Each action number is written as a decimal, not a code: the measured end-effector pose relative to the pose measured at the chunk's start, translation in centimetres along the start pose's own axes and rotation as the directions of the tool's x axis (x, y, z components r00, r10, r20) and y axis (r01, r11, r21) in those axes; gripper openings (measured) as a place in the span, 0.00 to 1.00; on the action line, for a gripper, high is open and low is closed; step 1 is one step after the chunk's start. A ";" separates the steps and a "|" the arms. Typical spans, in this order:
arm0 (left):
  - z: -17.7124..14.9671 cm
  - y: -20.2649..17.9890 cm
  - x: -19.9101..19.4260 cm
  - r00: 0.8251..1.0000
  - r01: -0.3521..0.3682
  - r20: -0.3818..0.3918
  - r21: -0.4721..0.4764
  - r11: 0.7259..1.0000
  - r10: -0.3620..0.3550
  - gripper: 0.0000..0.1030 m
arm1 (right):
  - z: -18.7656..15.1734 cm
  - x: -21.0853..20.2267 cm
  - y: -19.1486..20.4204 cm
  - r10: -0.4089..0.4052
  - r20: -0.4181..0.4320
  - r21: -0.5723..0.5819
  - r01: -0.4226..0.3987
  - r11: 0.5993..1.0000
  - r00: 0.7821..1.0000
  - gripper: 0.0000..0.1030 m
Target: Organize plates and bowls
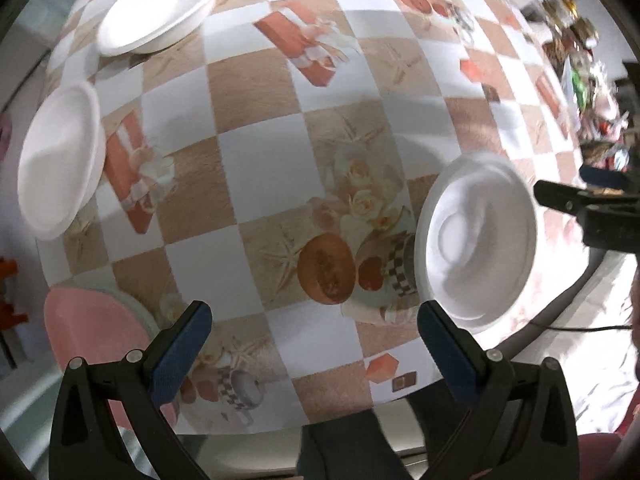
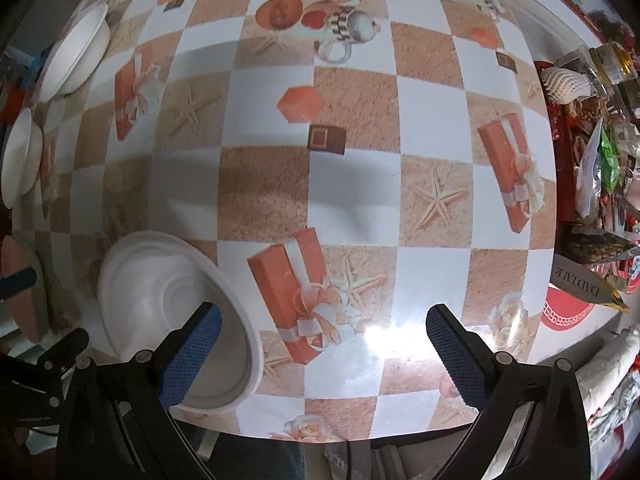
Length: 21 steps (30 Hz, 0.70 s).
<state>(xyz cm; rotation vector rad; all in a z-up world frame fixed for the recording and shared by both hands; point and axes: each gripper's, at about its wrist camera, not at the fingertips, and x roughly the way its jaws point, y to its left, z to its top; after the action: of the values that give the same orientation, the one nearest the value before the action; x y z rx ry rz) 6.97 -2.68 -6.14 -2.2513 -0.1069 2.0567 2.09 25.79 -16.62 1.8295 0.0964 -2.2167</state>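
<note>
While I hold both grippers above the near edge of the table, I record the following.

Table (image 2: 352, 184): covered by a checked cloth printed with gift boxes and starfish.
Left gripper (image 1: 314, 322): jaws spread wide, nothing between them, hanging over the near edge.
Right gripper (image 2: 324, 326): jaws spread wide, nothing gripped; its left finger (image 2: 192, 352) overlaps the nearest bowl in view, contact I cannot confirm.
Nearest bowl (image 1: 478, 240): white, upright, by the near edge, between the two grippers.
Second bowl (image 1: 60, 164): white, at the left edge.
Third bowl (image 1: 160, 4): white, toward the far left corner, apart from the second.
Pink plate (image 1: 92, 324): at the near left corner.
Clutter (image 2: 600, 152): packets and jars along the right edge.
</note>
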 end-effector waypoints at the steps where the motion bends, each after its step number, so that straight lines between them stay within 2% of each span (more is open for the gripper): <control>1: -0.1 0.5 -0.3 1.000 0.003 0.005 -0.009 1.000 -0.003 1.00 | 0.0 -0.2 -0.1 0.003 0.002 0.003 -0.003 1.000 1.000 1.00; 3: -0.1 1.0 -1.0 1.000 0.000 0.022 -0.021 1.000 0.000 1.00 | 0.7 -0.8 1.9 0.005 0.006 -0.001 -0.005 1.000 1.000 1.00; 8: 0.6 3.4 -2.9 0.998 0.002 0.063 -0.060 0.998 0.002 1.00 | 1.4 -1.7 3.6 0.013 0.021 -0.013 -0.013 1.000 1.000 1.00; 9: 0.5 3.7 -3.2 0.997 0.000 0.071 -0.068 0.998 0.005 1.00 | 2.5 -0.7 4.8 0.015 0.024 -0.023 -0.014 1.000 1.000 1.00; 15: 0.9 5.7 -4.6 0.995 -0.013 0.098 -0.128 0.992 0.026 1.00 | 2.9 -1.3 7.1 0.032 0.030 -0.058 -0.031 0.998 0.999 1.00; 21: 1.1 8.6 -4.5 0.991 -0.054 0.111 -0.208 0.977 0.079 1.00 | 3.7 -2.9 13.2 0.073 0.000 -0.098 -0.073 0.992 0.997 1.00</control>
<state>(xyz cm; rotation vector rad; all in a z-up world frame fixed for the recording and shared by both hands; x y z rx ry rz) 5.36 -11.67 -2.76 -2.2708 -0.2665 2.3130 2.32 12.76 -11.50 1.7483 0.1328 -2.1271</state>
